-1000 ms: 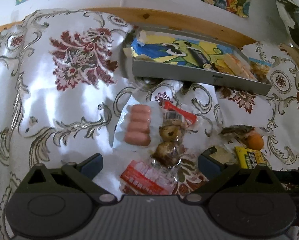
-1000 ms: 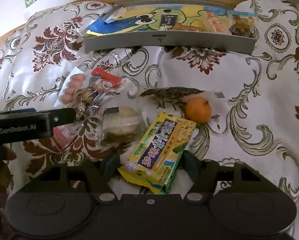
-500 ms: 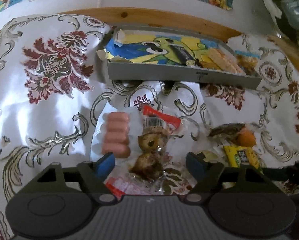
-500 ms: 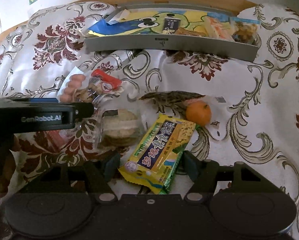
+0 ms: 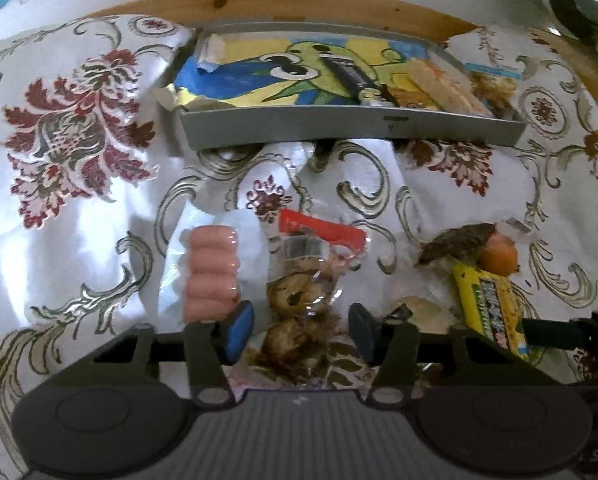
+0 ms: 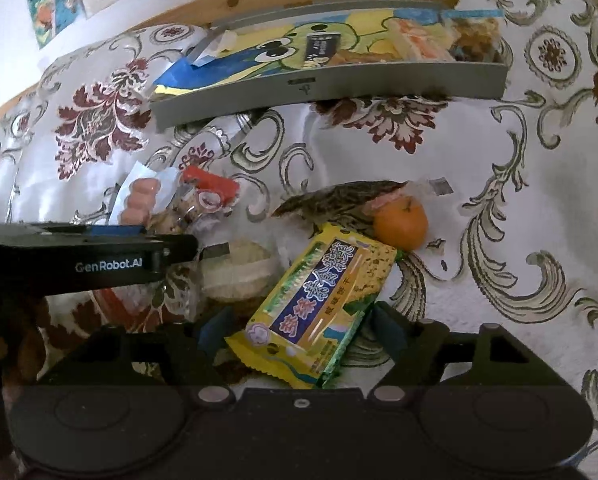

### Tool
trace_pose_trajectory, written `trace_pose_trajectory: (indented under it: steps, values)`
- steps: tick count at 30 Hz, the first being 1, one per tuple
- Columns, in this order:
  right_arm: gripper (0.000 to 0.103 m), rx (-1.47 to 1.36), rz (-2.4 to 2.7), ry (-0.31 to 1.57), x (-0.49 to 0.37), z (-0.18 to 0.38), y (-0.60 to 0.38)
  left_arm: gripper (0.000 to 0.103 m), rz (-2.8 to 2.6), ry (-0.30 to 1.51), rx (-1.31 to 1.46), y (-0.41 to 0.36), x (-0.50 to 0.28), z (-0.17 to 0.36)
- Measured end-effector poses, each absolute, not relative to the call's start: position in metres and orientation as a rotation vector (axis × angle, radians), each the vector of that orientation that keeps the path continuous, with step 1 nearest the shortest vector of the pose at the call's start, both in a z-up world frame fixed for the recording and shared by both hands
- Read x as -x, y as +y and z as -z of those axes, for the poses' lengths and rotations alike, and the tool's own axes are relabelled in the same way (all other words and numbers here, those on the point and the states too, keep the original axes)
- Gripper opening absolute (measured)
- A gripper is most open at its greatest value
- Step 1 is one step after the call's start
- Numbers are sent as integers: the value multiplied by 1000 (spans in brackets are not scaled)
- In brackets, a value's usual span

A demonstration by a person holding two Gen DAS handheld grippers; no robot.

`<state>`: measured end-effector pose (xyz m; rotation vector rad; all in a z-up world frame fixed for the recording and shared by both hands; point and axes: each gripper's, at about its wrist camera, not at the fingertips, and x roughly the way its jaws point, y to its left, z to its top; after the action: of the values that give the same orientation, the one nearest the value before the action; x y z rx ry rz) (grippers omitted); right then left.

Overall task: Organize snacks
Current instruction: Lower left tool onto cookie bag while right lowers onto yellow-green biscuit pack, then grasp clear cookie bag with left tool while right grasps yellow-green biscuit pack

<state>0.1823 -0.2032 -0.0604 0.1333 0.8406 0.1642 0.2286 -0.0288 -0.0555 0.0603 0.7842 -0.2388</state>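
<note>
Currently we see the left hand-held gripper [image 5: 301, 328] low over the pile of snacks on the cloth-covered desk [image 5: 79, 208], its blue pads set close on either side of a clear bag of brown pastries [image 5: 299, 304] with a red header strip. We cannot tell whether the pads actually press the bag or only flank it. Just left of that bag in the left wrist view lies a clear pack of pink sausages [image 5: 211, 274], touching the gripper's left finger.

In the right wrist view the right hand-held gripper [image 6: 299, 330] has its fingers apart with the near end of a yellow cracker packet [image 6: 319, 308] between them; a gap shows on each side, so it is not clamped. An orange [image 6: 401, 220] sits at the upper right of that packet, touching a dark mottled wrapper [image 6: 339, 202] just left of it. A round pale cake in clear wrap [image 6: 239, 272] lies left of the yellow packet, centre left of the frame, partly behind the other gripper's black body, which crosses the left edge.

Across the upper centre of both views sits the grey tray [image 6: 339, 84], lined with a cartoon drawing. Its right end holds a few snacks: a dark bar [image 6: 321, 46], an orange-and-white packet [image 6: 419, 42] and a brown bag [image 6: 475, 38].
</note>
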Motion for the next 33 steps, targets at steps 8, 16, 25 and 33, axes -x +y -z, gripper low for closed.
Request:
trace_pose_trajectory:
  steps: [8,16,25,33]
  values:
    - [72,-125,-168,849,-180,57,-201,42,226,832,-56,-28,-223,50]
    - [70,-113,-227,875,-173,45,-198,42,186,877,23,-19,-218,35]
    - [76,-210,-201,894,-180,52,-209,42,178,912,50,-15,-231,42]
    - [88,-211,-172,865,-187,59,-208,50,184,936,-5,-23,-237,53]
